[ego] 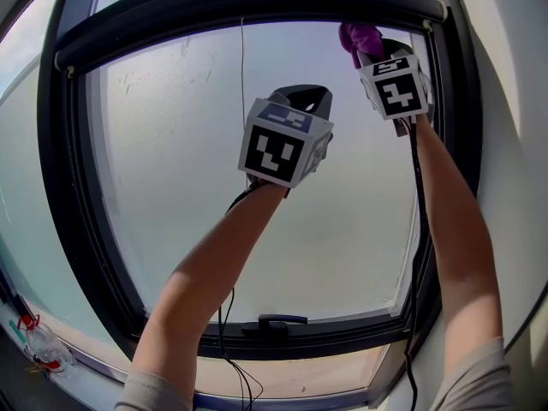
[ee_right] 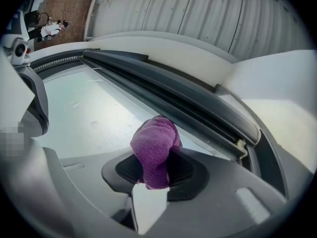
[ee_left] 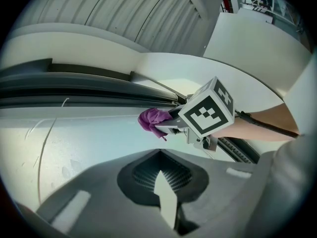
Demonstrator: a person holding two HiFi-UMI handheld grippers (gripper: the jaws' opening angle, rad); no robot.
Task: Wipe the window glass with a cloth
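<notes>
Cloth (ee_right: 154, 150): purple, bunched, terry-textured

Window glass (ego: 171, 195) lies open across left and lower centre | thin cord (ego: 242, 75) hangs down mid-pane, seemingly just in front | dark frame (ego: 73, 187) hems every edge | right gripper (ego: 370, 51), cloth (ego: 360, 34) clamped, crowds the top-right corner | left gripper (ego: 301, 99) blocks centre | handle (ego: 272, 321) juts from bottom rail

Right tool (ego: 375, 56) with cloth (ego: 358, 36) at glass (ego: 171, 187) top right corner; left tool (ego: 301, 101) lower, mid-pane; handle (ego: 272, 321) below.
</notes>
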